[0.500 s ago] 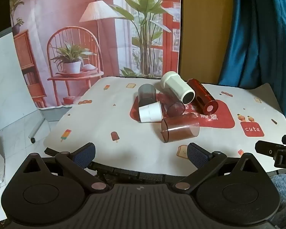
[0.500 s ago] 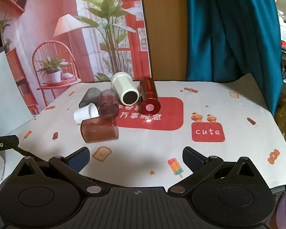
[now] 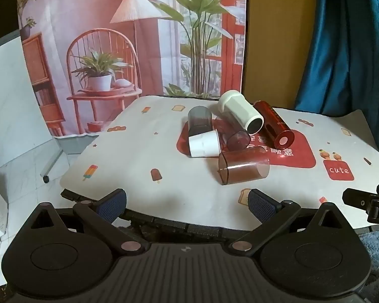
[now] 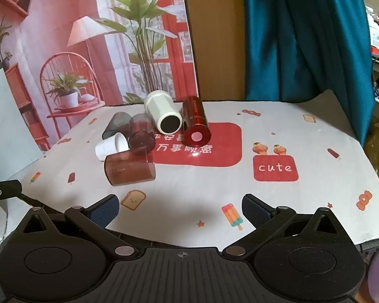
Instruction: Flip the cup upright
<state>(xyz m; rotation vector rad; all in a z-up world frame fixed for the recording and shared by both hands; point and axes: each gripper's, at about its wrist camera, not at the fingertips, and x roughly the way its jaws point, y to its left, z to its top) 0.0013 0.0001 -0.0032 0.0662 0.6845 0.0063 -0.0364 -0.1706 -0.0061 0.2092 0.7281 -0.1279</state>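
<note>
Both claws, left [image 3: 187,203] and right [image 4: 180,205], hang released at the tabletop [image 4: 303,202] edge, well short of the toppled cups. Approach step, I judge: next, reach the nearest brown cup [image 4: 130,168], grip its side, tip it upright.

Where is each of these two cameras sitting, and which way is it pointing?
Left wrist: sits on the left gripper, looking forward over the table at the cups; its open fingers show, plus the right gripper's edge at far right.
Right wrist: sits on the right gripper, facing the same way; its open fingers show.
Shared: the brown cup and "cute" patch.
</note>
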